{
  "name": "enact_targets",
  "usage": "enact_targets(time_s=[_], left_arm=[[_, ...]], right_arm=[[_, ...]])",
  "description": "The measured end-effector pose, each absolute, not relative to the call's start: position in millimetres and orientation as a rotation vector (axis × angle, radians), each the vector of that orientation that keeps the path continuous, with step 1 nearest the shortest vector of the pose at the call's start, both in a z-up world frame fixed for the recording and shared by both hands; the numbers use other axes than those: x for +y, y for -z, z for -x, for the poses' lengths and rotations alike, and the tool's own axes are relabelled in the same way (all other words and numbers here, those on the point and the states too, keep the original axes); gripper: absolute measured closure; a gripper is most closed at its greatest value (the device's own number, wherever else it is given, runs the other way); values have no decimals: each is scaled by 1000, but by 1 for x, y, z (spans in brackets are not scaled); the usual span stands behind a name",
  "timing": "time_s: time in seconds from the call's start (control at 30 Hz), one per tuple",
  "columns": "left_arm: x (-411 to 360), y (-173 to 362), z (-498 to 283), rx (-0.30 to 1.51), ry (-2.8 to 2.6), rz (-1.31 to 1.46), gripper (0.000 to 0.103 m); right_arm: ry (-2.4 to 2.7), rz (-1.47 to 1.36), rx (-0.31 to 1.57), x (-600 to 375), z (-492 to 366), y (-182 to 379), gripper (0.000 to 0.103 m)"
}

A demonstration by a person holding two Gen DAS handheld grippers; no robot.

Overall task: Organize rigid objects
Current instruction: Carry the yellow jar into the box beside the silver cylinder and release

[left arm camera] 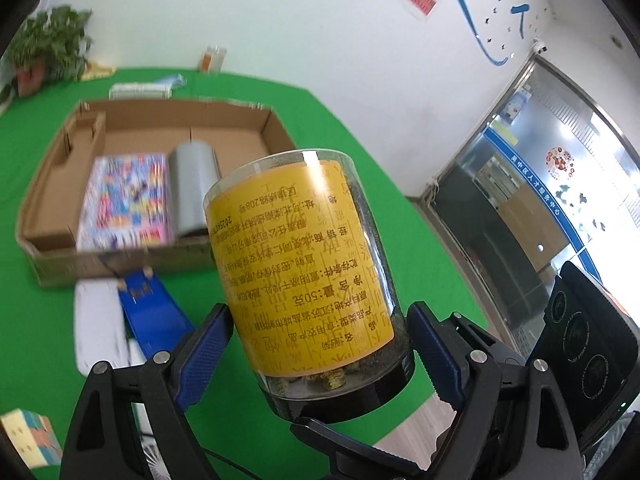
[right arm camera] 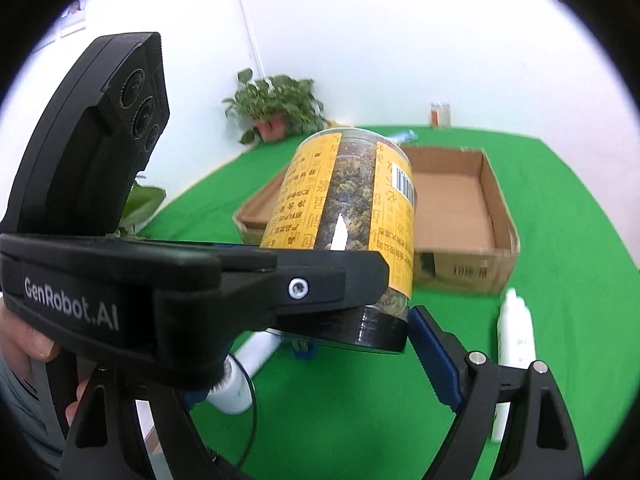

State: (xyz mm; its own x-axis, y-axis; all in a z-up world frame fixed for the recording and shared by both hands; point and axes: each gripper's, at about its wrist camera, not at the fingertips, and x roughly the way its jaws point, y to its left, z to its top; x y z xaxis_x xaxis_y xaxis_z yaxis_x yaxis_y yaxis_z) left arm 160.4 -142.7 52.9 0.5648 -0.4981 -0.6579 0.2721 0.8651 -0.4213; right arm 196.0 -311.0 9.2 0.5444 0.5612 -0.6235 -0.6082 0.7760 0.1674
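Left wrist view: both claws, left claw (left arm camera: 316,356) and right claw (right arm camera: 320,344), clamp the inverted jar (left arm camera: 304,264) aloft over the table (left arm camera: 360,184); next, I judge, carrying it into the cardboard box (left arm camera: 52,192); release gently.

The green table (left arm camera: 340,128) bears a cardboard box (left arm camera: 160,256) and white bottles (right arm camera: 516,332).

Left gripper (right arm camera: 352,280) grips upside-down yellow-labelled jar (right arm camera: 352,204) before cardboard box (right arm camera: 460,216).
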Motion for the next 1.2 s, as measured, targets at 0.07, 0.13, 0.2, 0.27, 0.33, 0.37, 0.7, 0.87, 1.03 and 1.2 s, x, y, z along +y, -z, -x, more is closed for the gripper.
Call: enact_targets(time_s=[0.07, 0.13, 0.2, 0.27, 0.33, 0.37, 0.7, 0.87, 1.03, 1.2], left_arm=[[-142, -63, -165, 841, 462, 278, 17], [-146, -77, -176, 828, 464, 262, 17], [-148, -90, -188, 818, 463, 243, 17], [-155, -104, -205, 820, 459, 203, 17], [-161, -114, -223, 830, 465, 196, 17], [-163, -118, -234, 841, 469, 200, 17], [-174, -118, -343, 966, 490, 249, 17], [-174, -98, -371, 1008, 500, 273, 17], [-172, -61, -395, 1075, 486, 298, 17], [-176, -19, -412, 1156, 471, 300, 17]], right_arm=[[-694, 73, 695, -309, -200, -17, 17], [-687, 72, 685, -307, -208, -24, 17], [-689, 63, 688, -308, -222, -31, 17], [-696, 38, 698, -310, -238, -39, 17], [-689, 32, 715, -310, -259, -48, 17], [-686, 34, 723, -310, -268, -52, 17], [-699, -4, 883, -313, -361, -57, 18], [-681, 5, 952, -310, -379, -49, 18], [-678, -10, 1016, -307, -399, -26, 18], [-677, -43, 1096, -306, -417, 10, 18]])
